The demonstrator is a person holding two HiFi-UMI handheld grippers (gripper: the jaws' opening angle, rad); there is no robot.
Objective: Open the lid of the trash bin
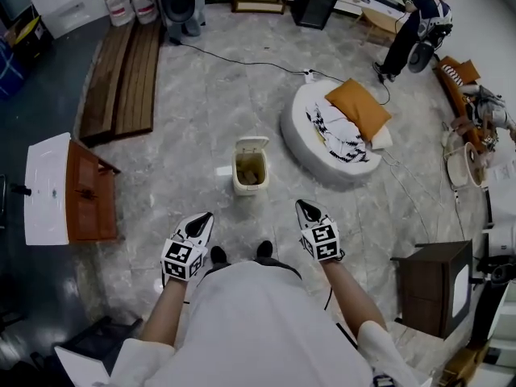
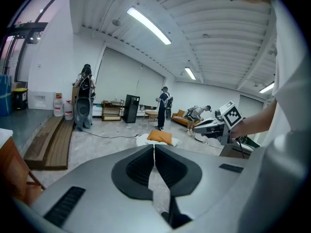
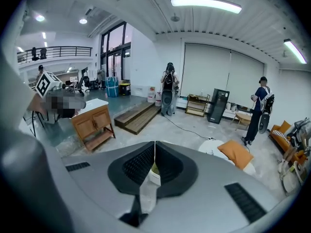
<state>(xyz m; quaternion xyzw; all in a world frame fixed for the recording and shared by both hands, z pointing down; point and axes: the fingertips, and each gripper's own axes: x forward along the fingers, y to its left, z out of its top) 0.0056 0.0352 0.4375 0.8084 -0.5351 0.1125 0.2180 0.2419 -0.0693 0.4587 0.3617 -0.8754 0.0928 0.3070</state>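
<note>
On the marbled grey floor (image 1: 201,119), the trash bin (image 1: 251,166) stands open-lidded

White shirt (image 1: 250,321), grey tongs (image 1: 205,218) (image 1: 303,206), marker cubes (image 1: 183,260) (image 1: 320,241)

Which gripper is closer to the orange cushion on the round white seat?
Right. The right gripper is below and left of the orange cushion; the left gripper lies farther left, past the trash bin.

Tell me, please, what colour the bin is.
Cream, almost white; the bin shows best in the head view.
</note>
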